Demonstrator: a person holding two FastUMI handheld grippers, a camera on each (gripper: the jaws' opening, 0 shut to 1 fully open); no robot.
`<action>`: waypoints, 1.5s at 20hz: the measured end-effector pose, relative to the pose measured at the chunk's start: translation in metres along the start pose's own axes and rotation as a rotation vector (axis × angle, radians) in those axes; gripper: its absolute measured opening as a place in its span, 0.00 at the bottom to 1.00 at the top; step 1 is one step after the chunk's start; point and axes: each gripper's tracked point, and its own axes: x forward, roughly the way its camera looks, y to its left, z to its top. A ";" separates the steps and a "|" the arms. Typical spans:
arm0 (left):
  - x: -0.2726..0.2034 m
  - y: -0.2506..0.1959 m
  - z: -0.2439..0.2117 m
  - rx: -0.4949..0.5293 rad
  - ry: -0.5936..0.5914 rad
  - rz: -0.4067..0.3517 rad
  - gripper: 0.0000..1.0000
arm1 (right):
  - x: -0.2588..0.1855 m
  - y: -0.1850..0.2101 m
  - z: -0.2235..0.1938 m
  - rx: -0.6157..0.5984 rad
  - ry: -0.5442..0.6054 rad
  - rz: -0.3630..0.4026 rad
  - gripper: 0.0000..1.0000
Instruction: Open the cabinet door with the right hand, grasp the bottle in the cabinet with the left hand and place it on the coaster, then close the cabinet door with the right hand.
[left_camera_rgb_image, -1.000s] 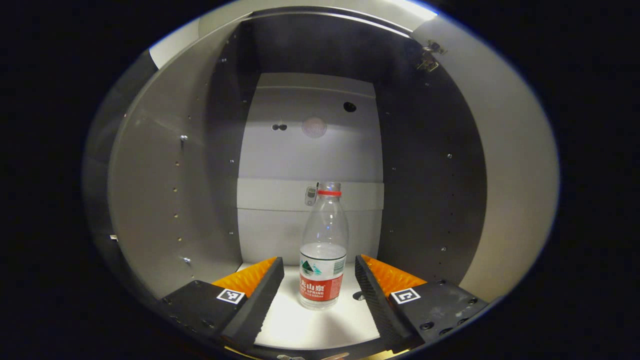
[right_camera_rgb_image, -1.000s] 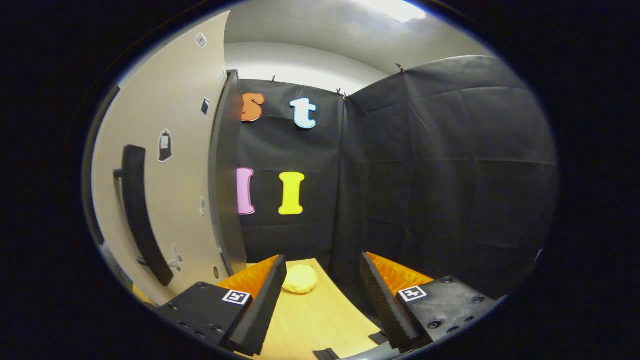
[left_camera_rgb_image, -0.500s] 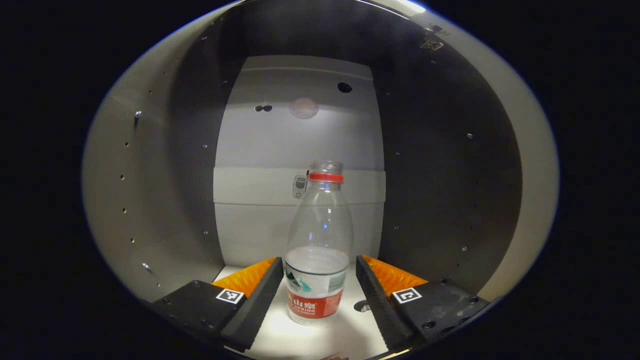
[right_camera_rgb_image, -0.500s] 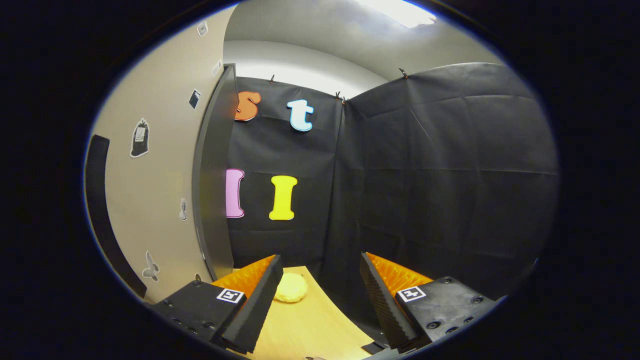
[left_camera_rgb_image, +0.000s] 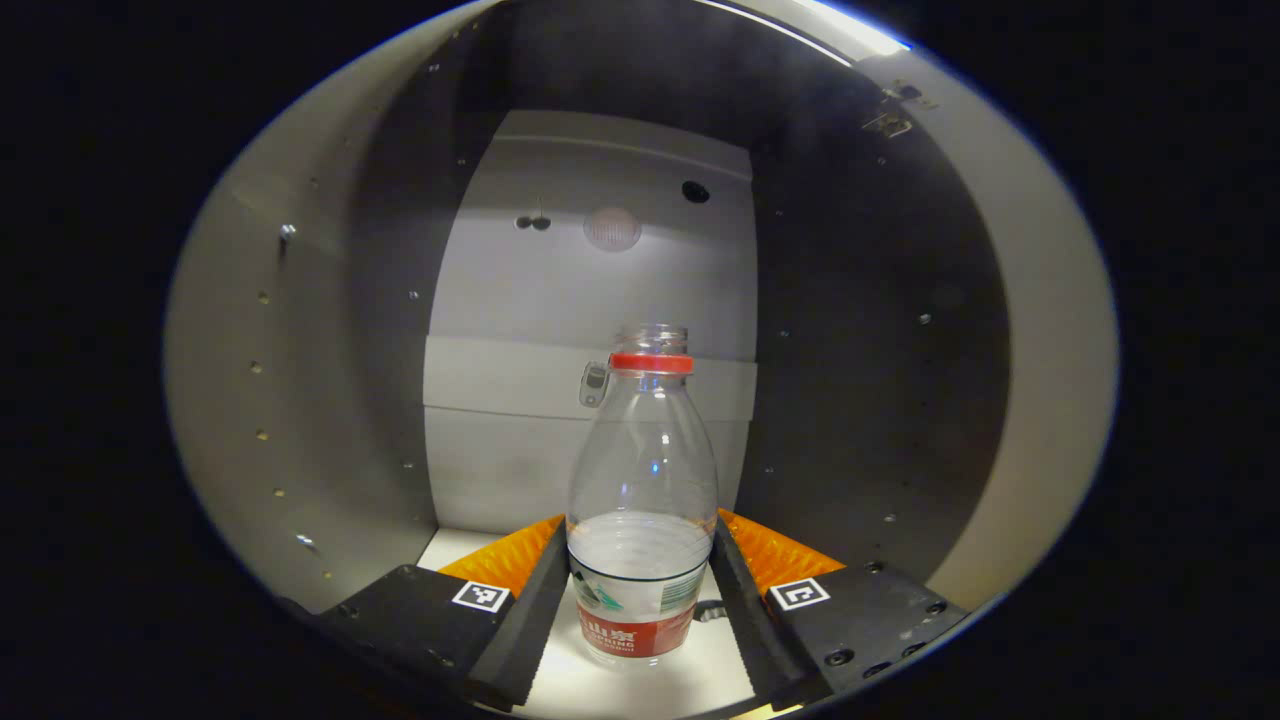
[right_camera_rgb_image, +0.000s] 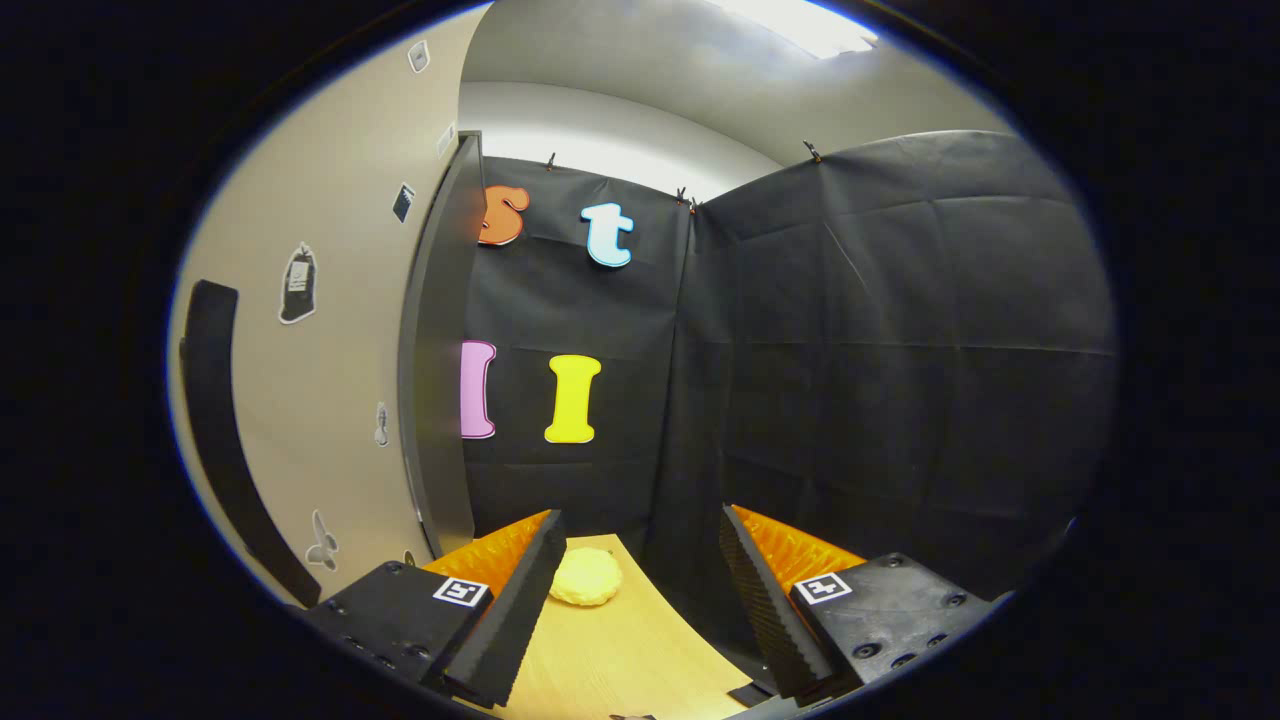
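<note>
Left gripper (left_camera_rgb_image: 640, 600) around bottle (left_camera_rgb_image: 642, 500) (touching)

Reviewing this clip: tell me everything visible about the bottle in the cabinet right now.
The bottle is clear plastic, with a red ring at its open, capless neck and a white, green and red label around its lower body. It looks empty and stands upright on the cabinet floor. The left gripper has a finger close on each side of the label; whether they touch it cannot be told.

We see a clear glossy plastic bottle (left_camera_rgb_image: 642, 470) (paper-looking label), smooth matt cabinet (left_camera_rgb_image: 300, 400) panels, a matt wood-grain table (right_camera_rgb_image: 620, 650), and creased matt cloth on the wall (right_camera_rgb_image: 880, 350).
</note>
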 end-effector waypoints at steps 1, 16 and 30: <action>-0.018 -0.002 0.006 -0.003 -0.008 -0.015 0.80 | -0.010 0.002 0.002 0.000 -0.006 -0.002 0.95; -0.262 0.029 -0.019 0.020 0.055 -0.154 0.80 | -0.199 0.115 0.053 0.051 -0.129 0.087 0.95; -0.345 0.082 -0.196 -0.119 0.143 -0.127 0.79 | -0.198 0.266 0.003 0.033 -0.074 0.422 0.95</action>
